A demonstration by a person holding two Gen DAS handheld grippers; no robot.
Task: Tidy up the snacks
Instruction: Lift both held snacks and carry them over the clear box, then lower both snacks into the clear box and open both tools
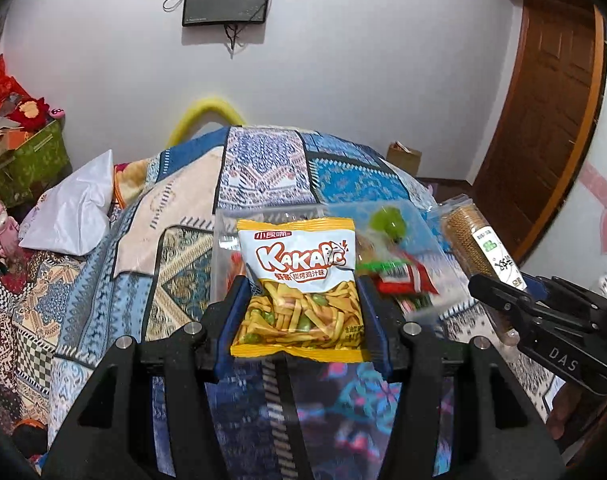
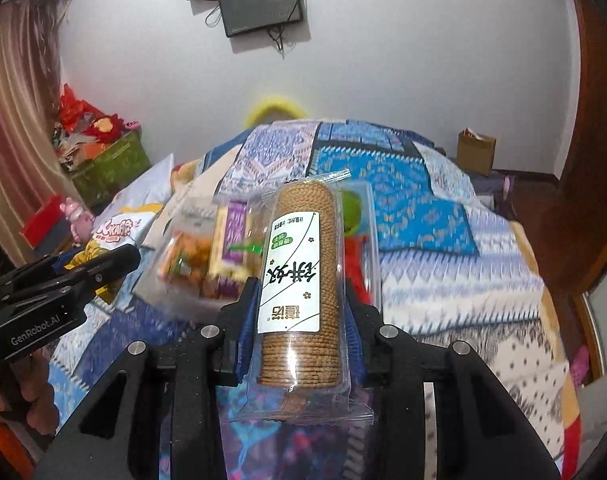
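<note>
So there's a bed with a big patchwork quilt [image 1: 263,168] in blues and creams taking up most of both views, white wall behind it. On top of the quilt sits a clear plastic box [image 2: 369,216] with assorted snack packs inside, kinda blurry. The left gripper [image 1: 303,308] is clamped on a yellow Kakapo chips bag [image 1: 299,276], held up off the quilt in front of that box. The right gripper [image 2: 299,308] is squeezed narrow around a long sleeve of round biscuits [image 2: 303,280] in clear wrap, pointing away from the camera, also lifted above the bedding just beside the box.
</note>
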